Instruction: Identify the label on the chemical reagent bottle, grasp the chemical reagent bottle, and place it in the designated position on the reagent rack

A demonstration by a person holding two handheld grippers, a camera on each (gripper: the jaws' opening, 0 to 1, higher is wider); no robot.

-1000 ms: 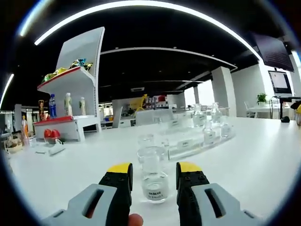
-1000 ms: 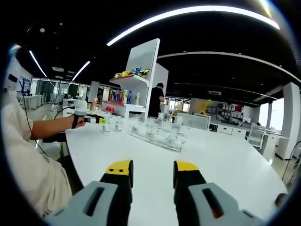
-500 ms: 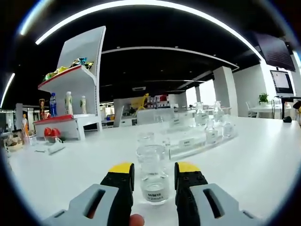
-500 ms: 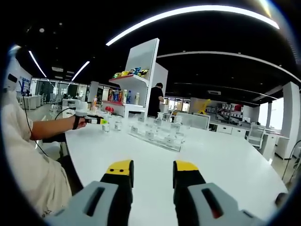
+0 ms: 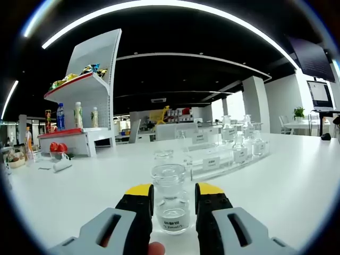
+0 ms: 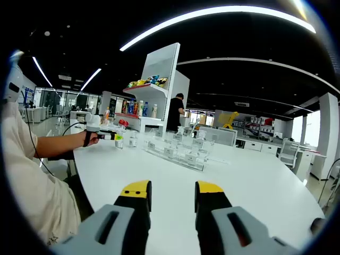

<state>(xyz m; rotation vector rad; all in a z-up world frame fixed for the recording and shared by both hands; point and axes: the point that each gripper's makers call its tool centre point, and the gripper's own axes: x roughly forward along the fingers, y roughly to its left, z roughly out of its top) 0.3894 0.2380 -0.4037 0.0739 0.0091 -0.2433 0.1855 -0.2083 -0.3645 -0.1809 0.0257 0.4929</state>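
Left gripper view: left claw (image 5: 170, 197) sits low centre, its yellow-tipped jaws close on either side of the reagent bottle (image 5: 170, 204), clamped on it or very nearly; contact itself is hard to confirm. The bottle is clear glass standing on the white tabletop (image 5: 287, 180), its label print too small to read, its base partly cut off by the jaws. Behind it, a second bottle (image 5: 164, 156) and the clear reagent rack (image 5: 226, 156) at centre right, holding several bottles; tags illegible. A white display shelf (image 5: 85, 101) stands upper left.

Right gripper view: right claw (image 6: 170, 192) at bottom centre, jaws apart, nothing between them. The rack appears mid-frame, and a person's sleeve (image 6: 26, 175) and hand (image 6: 91, 137) at left.
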